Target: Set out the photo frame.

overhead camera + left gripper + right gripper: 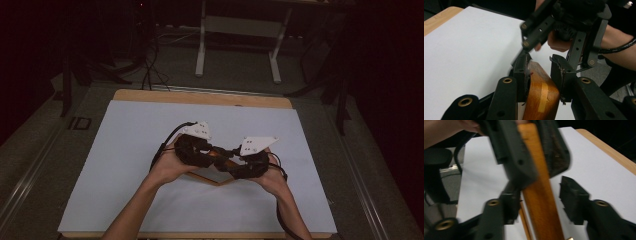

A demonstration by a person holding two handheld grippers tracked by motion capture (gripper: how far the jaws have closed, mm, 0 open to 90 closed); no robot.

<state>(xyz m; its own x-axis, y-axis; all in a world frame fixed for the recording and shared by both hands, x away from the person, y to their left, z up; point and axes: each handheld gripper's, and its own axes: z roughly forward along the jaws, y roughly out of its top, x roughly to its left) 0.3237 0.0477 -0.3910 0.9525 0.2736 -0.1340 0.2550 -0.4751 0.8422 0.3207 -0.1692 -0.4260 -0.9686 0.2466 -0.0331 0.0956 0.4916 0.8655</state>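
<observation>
An orange-brown wooden piece (216,179) is held just above the white sheet (125,150) at mid-table. My left gripper (214,153) is shut on it; in the left gripper view both pads (520,72) press the sides of the wood (541,95). My right gripper (229,161) faces it from the right. In the right gripper view the wooden bar (546,220) runs between my right gripper's jaws (541,192); its right-hand pad (574,200) stands apart from the wood, so it is open. The left gripper's fingers (516,160) clamp the bar farther up.
The white sheet covers most of a wooden tabletop (200,97). Beyond the far edge stand a white desk frame (201,50) and black cables (147,75) on the floor. Dark stands flank the table on both sides.
</observation>
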